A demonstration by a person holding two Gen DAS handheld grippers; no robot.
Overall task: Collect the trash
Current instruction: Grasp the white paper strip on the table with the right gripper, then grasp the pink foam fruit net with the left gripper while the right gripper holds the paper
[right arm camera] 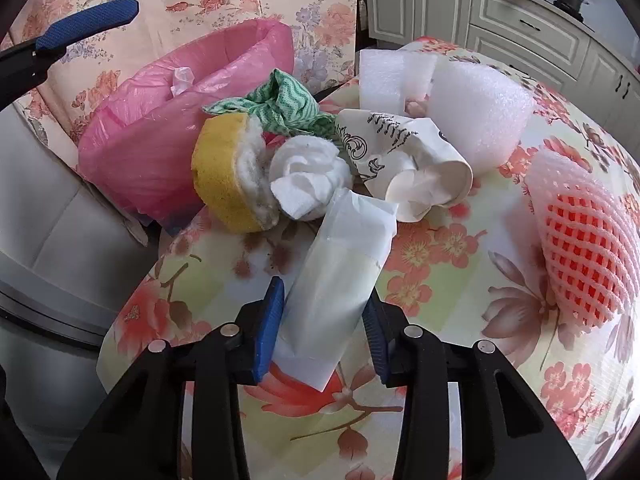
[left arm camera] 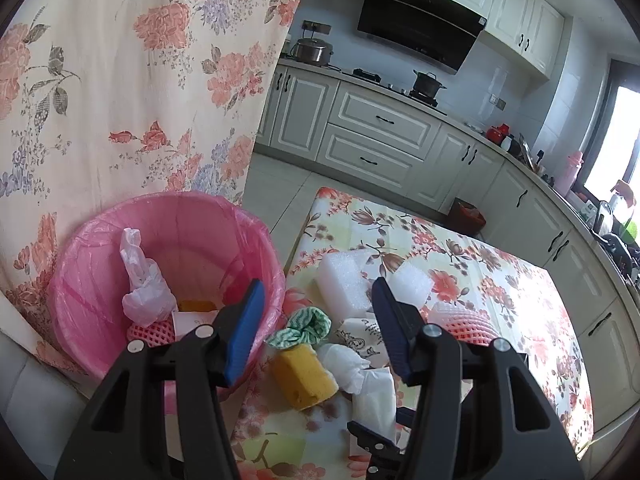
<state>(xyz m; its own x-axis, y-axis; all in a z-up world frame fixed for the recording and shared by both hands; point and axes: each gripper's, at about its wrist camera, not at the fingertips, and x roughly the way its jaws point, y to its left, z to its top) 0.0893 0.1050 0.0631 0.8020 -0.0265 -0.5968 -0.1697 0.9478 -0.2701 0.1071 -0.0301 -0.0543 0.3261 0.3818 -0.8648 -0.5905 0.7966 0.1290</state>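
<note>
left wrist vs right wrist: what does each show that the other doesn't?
Left wrist only: the inside of the pink bin, holding a knotted plastic bag, plus the range hood and the black pot on the stove.

Right wrist only: the right gripper closed on the white paper packet, and the crushed paper cup's open mouth.

Both: yellow sponge, green cloth, white foam blocks, pink foam net, floral tablecloth. The left gripper holds nothing.
</note>
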